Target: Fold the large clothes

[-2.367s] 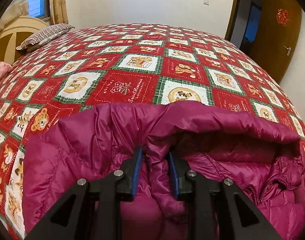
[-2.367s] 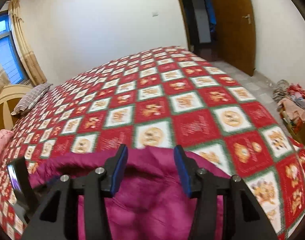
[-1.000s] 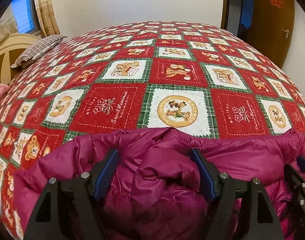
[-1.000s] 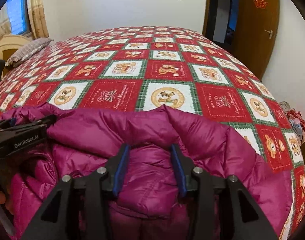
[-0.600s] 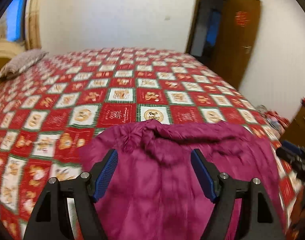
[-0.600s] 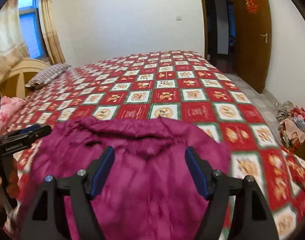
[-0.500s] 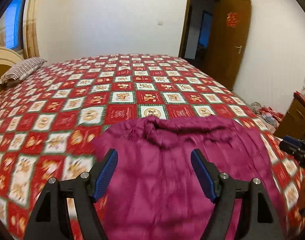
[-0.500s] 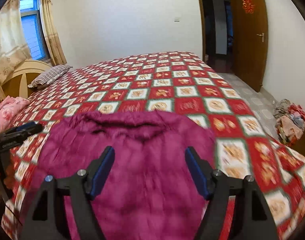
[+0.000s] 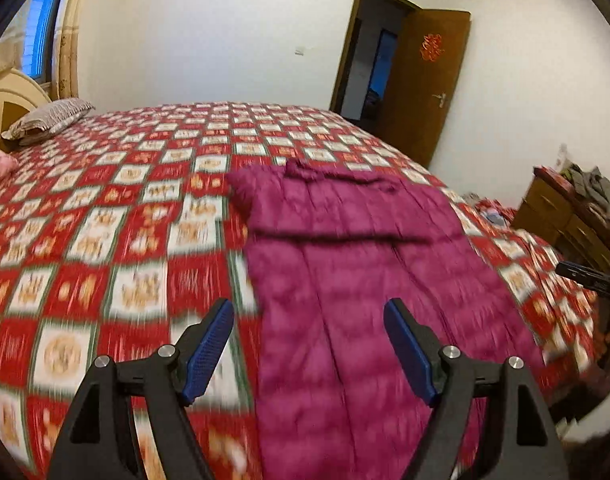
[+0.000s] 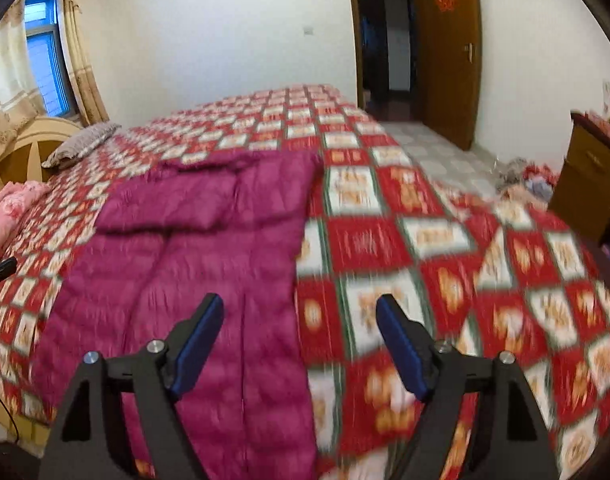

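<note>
Lying flat on the bed (image 9: 105, 208) is a magenta down jacket (image 9: 345, 264), stretching lengthwise from the near edge toward the middle, with its far end folded over into a band across the width. In the left wrist view, a striped pillow (image 9: 49, 120) is sitting by the cream headboard (image 9: 9, 100) at far left, and the left gripper (image 9: 309, 344) is hanging above the jacket's left edge with its blue fingers (image 9: 209, 348) spread wide, gripping nothing. Further right, a brown door (image 9: 425, 80) is standing open, and a wooden dresser (image 9: 561, 216) is showing near the right edge.

In the right wrist view, a pink blanket (image 10: 5, 216) is lying at far left, the jacket (image 10: 193, 248) is filling the left half, and the right gripper (image 10: 299, 344) is hovering over its right edge, fingers likewise spread apart and empty. Both pictures are blurring with motion.
</note>
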